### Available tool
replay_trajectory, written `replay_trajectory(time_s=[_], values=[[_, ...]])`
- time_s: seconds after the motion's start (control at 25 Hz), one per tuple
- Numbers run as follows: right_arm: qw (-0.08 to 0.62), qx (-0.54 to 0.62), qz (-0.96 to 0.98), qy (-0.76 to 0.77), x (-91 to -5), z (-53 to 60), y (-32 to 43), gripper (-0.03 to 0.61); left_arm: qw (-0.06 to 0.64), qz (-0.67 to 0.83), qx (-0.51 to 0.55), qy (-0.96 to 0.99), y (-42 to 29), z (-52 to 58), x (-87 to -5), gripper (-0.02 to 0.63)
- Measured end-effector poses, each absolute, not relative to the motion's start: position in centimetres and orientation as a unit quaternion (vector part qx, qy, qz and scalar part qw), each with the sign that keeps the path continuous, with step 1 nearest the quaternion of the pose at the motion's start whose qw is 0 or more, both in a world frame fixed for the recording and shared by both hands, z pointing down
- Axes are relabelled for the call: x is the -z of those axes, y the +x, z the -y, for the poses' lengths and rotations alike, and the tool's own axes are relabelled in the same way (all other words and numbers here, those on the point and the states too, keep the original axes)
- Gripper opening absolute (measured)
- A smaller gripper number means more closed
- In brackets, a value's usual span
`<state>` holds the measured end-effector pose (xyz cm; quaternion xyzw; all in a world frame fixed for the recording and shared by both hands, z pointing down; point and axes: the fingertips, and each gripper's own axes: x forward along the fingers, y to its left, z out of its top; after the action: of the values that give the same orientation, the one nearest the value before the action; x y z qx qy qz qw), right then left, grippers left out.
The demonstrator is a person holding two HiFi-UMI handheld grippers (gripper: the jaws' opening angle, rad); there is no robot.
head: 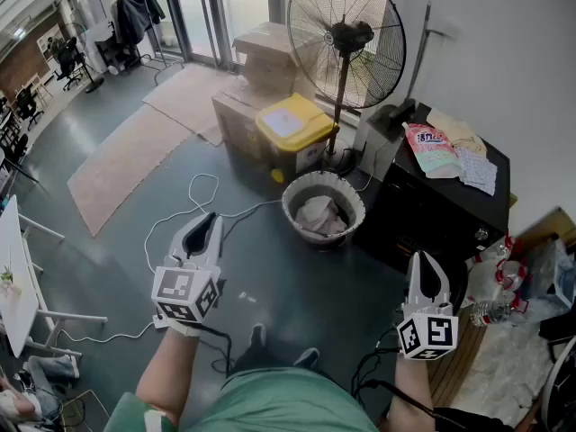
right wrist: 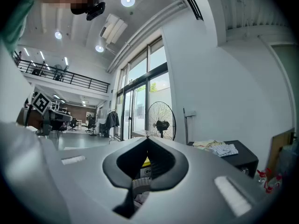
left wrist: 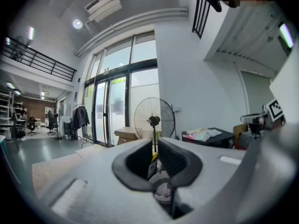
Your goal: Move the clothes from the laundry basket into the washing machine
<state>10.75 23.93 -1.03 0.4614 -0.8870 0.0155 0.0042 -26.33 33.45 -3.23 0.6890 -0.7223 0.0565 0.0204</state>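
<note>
A round laundry basket (head: 354, 199) with a pale, ribbed wall stands on the glossy grey floor (head: 270, 277), ahead of the person and between the two grippers. Crumpled clothes (head: 317, 216) in grey and off-white lie inside it, soft and folded on themselves, below the rim.

Just beside the basket, to its right, is a black boxy appliance (head: 432, 210) with a flat matte top. A pink pouch (head: 432, 148) and some printed papers (head: 475, 170) lie on it.

Behind the basket stands a squat bin with a yellow lid (head: 293, 125), and beside that a tall standing fan (head: 346, 36) with a round wire cage on a thin pole. Brown cardboard boxes (head: 267, 50) are stacked further back. A thin white cable (head: 192, 207) loops over the floor, and beige flat mats (head: 121, 160) lie beyond it.

The left gripper (head: 203, 226) is smooth grey plastic with dark ribbed pads. It is held roughly level above the floor, well apart from the basket, with its jaws clenched and nothing between them. In its own view (left wrist: 155, 144) the tips almost meet, with a sliver of the basket below them.

The right gripper (head: 426, 265) hovers near the front of the appliance. Its jaws are pressed together to a point and empty, as its own view (right wrist: 145, 141) shows.
</note>
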Motion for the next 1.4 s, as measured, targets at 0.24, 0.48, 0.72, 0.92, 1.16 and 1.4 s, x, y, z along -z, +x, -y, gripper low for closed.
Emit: replay_trajectory(time_s=[0.24,0.48,0.72,0.92,1.16,1.4], values=[[0.004,-0.017,0.890,0.457,1.0,-24.3,10.8,-0.003,0.025,0.728,-0.052,0.683,-26.5,-33.9,3.2,0.031],[-0.017,-0.028,0.898,0.438,0.8,-24.4,11.0,-0.003,0.021,0.739,-0.056,0.671,-26.5,-34.2,3.2,0.031],[-0.015,-0.004,0.908,0.419,0.8,-23.2,10.5,-0.003,0.013,0.746,-0.063,0.662,-26.8,-33.9,3.5,0.040],[-0.014,-0.007,0.913,0.408,0.1,-21.6,8.6,0.070,0.012,0.736,-0.069,0.673,-27.6,-32.7,2.6,0.138],[-0.001,-0.014,0.909,0.417,-0.9,-17.9,5.4,0.098,0.032,0.728,-0.056,0.683,-31.3,-27.9,0.3,0.146],[0.035,-0.009,0.903,0.428,-0.3,-12.7,-1.1,0.270,0.051,0.706,-0.042,0.706,-38.0,-20.8,-1.0,0.163]])
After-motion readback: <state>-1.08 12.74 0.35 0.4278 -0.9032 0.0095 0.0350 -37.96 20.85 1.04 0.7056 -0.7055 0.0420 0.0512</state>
